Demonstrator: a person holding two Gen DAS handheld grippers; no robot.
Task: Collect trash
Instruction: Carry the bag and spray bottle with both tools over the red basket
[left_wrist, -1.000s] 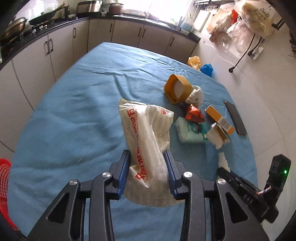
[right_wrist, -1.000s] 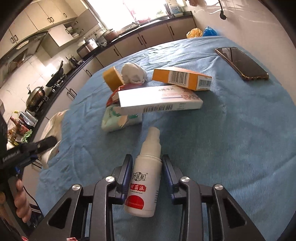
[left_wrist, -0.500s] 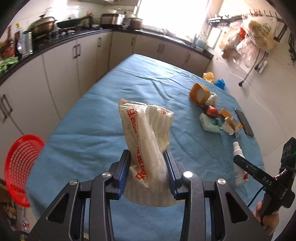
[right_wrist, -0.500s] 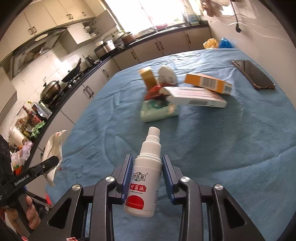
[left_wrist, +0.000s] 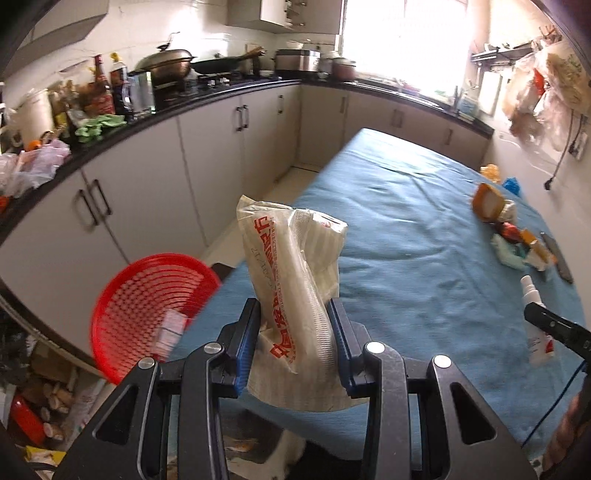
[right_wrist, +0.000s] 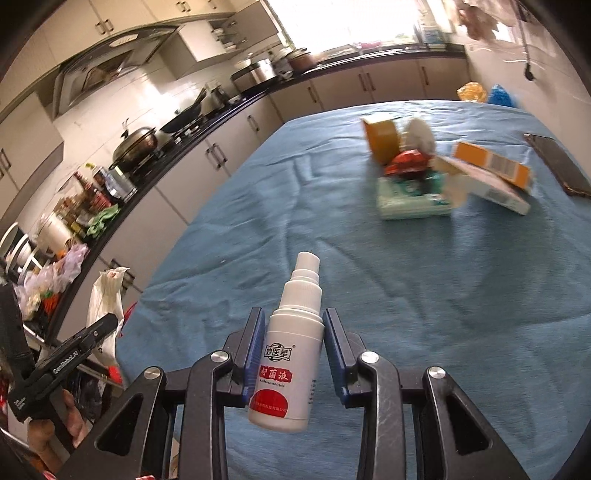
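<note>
Your left gripper (left_wrist: 295, 339) is clamped on a cream plastic bag (left_wrist: 291, 295) with red print; both blue pads press its sides and it stands up between them, bulging above. Just left of and below that tool sits the red basket (left_wrist: 147, 306), off the table edge, with a small pale item (left_wrist: 170, 328) lying inside, blurred. Only this view shows the basket's inside; in the right wrist view just a red sliver shows beside the bag (right_wrist: 105, 306), hanging from the left gripper (right_wrist: 99, 326) at far left. Your right gripper (right_wrist: 294, 354) is clenched on a white spray bottle (right_wrist: 290, 350) with a red label, nozzle pointing up and away. From the left view the same bottle (left_wrist: 535, 321) appears at far right with the right gripper (left_wrist: 543, 319) across it. Ahead of the right tool, across the blue table cloth (right_wrist: 332, 229), lies the remaining pile: a green-white packet (right_wrist: 410, 199), a red wrapper (right_wrist: 406, 164), a roll of brown tape (right_wrist: 382, 138), a white box (right_wrist: 484, 184) and an orange box (right_wrist: 491, 164). A dark phone (right_wrist: 561, 168) lies right of them. The left view shows that pile only small and far right.
</note>
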